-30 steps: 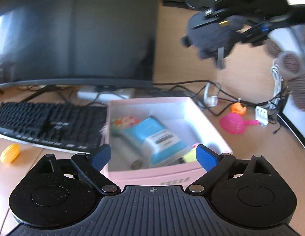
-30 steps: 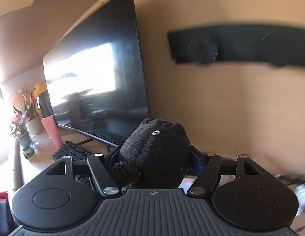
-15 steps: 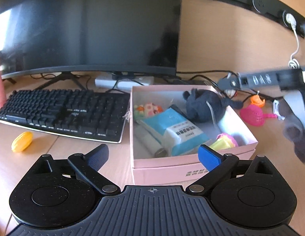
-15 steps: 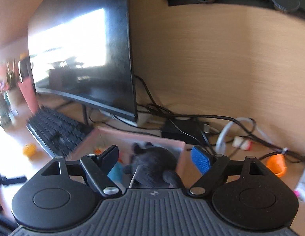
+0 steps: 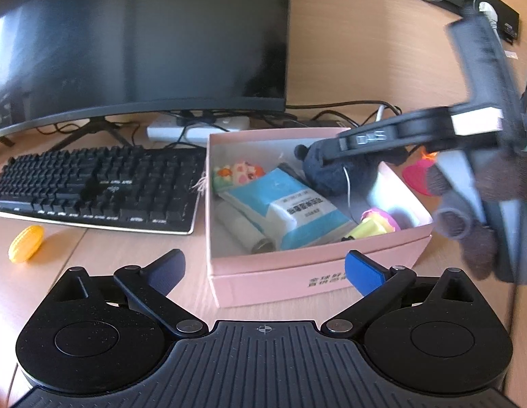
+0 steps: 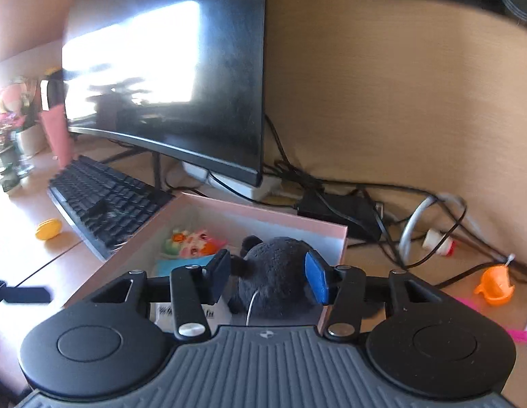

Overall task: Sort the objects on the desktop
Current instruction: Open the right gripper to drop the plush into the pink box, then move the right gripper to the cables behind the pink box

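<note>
A pink box stands on the desk, right of the keyboard. In it lie a black plush toy, a blue tissue pack and small colourful toys. My right gripper hovers low over the plush, which rests in the box's far right corner. Its jaws are closing with the plush between them, and the left pad still stands apart from it. My left gripper is in front of the box's near wall. Its jaws are opening wide and hold nothing. A yellow corn toy lies at the left.
A black keyboard and a dark monitor fill the left and back. Cables, an orange toy and a pink mesh toy lie right of the box. A gloved hand holds the right gripper.
My right gripper came down from high up with the plush, let it go in the box, and its jaws have since narrowed. My left gripper's jaws spread a little wider.
</note>
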